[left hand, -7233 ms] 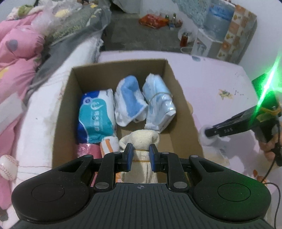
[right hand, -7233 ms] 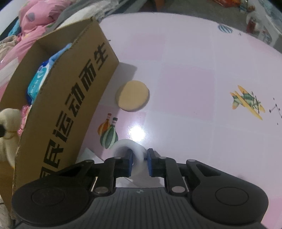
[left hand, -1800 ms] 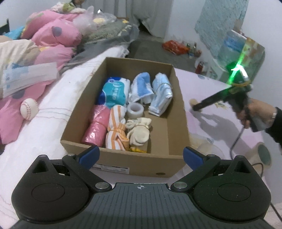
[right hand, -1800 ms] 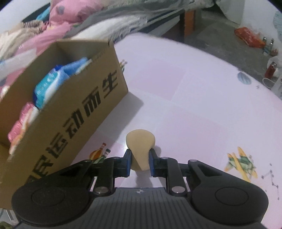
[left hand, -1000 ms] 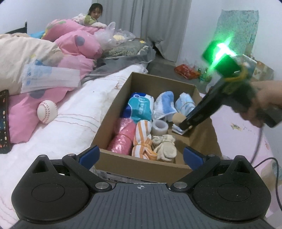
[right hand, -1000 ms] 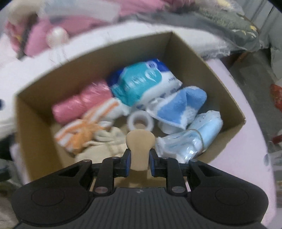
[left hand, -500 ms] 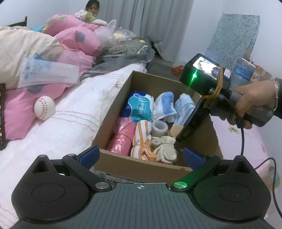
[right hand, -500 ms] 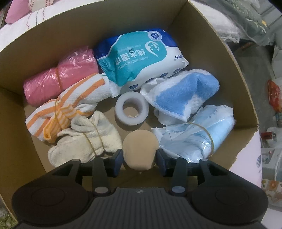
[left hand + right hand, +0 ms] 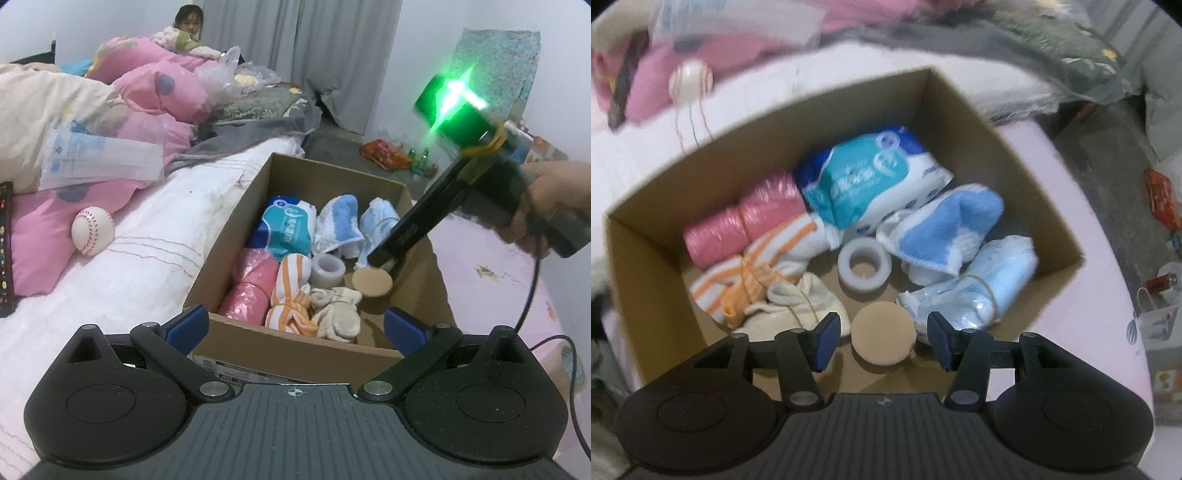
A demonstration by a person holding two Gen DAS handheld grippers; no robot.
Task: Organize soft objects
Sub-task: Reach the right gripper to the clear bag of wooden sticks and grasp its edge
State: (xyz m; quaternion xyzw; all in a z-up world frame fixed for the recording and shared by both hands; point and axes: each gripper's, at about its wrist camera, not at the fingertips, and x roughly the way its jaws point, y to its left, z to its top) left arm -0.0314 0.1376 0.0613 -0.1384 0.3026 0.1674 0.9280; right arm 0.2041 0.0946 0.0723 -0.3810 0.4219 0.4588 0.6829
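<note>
Low in the centre of the right wrist view: right gripper (image 9: pixel 881 341), jaws opening, nothing pressed by the pads. Between them but lower, flat on the floor of the brown cardboard box (image 9: pixel 964 107): round tan sponge puff (image 9: pixel 883 339), no long axis. Farther off, outside the box front: left gripper (image 9: pixel 293 325), wide apart, empty.

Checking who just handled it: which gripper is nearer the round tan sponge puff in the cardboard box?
Right. The right gripper hangs just above the round tan sponge puff, jaws opening and clear of it. The left gripper waits open outside the cardboard box, at its near wall.
</note>
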